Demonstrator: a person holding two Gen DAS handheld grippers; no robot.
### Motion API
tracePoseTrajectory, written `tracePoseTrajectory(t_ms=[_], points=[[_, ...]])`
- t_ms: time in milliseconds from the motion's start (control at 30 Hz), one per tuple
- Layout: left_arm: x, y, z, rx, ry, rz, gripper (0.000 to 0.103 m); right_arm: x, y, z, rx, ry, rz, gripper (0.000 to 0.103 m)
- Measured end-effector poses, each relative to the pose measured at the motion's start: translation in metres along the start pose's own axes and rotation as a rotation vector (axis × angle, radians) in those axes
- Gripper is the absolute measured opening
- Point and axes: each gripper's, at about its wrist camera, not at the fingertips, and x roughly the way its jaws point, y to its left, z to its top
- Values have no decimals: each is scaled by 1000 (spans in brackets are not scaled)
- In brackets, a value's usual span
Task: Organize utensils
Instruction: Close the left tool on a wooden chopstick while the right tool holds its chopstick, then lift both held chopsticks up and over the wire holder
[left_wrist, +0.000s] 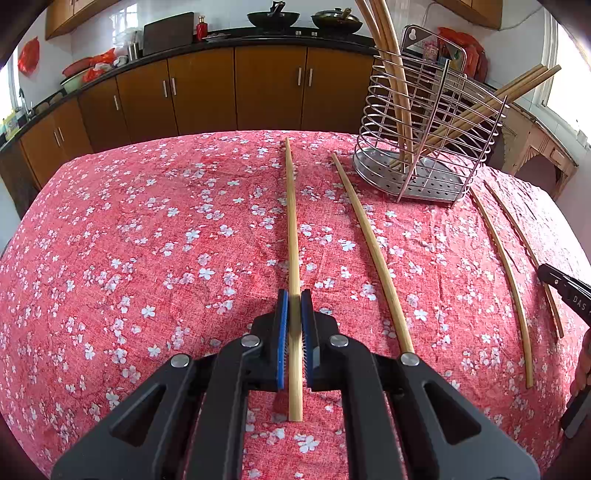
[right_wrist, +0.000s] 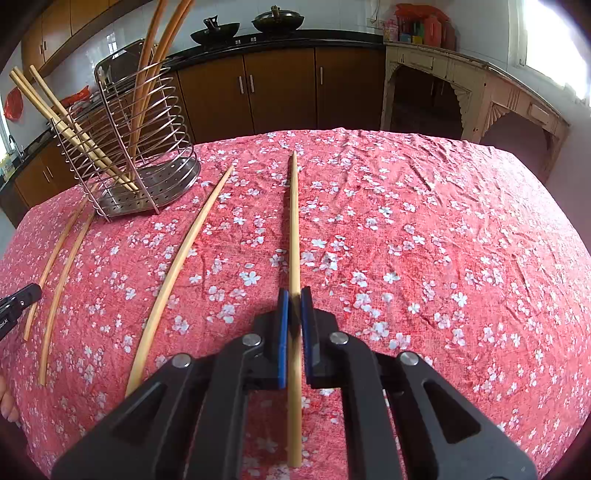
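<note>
Both my grippers are clamped, each on one long pale bamboo chopstick: left gripper (left_wrist: 294, 295) holds its stick (left_wrist: 291, 221), right gripper (right_wrist: 294, 295) its own (right_wrist: 294, 221), long axes running straight up-frame. Silver wire utensil basket (left_wrist: 428, 125) sits upper right in left view, upper left in right view, so between the two.

1. Wire utensil holder (left_wrist: 424, 147) stands upright on the floral cloth, with several chopsticks (left_wrist: 391, 74) leaning inside.
2. Four loose bamboo chopsticks lie lengthwise; two (left_wrist: 291, 221) (right_wrist: 294, 221) sit clamped between gripper pads.

Wire rack (left_wrist: 424, 147) on table (left_wrist: 147, 258) holds chopsticks (left_wrist: 391, 74); loose chopsticks (left_wrist: 369, 243) before it.
</note>
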Motion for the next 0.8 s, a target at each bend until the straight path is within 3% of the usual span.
tracePoseTrajectory(t_ms=[400, 800], points=[[1, -1, 1, 4, 0, 7, 8, 0, 0, 0, -3, 0, -1, 8], [-14, 1, -15, 20, 4, 24, 7, -21, 0, -23, -37, 11, 6, 7]])
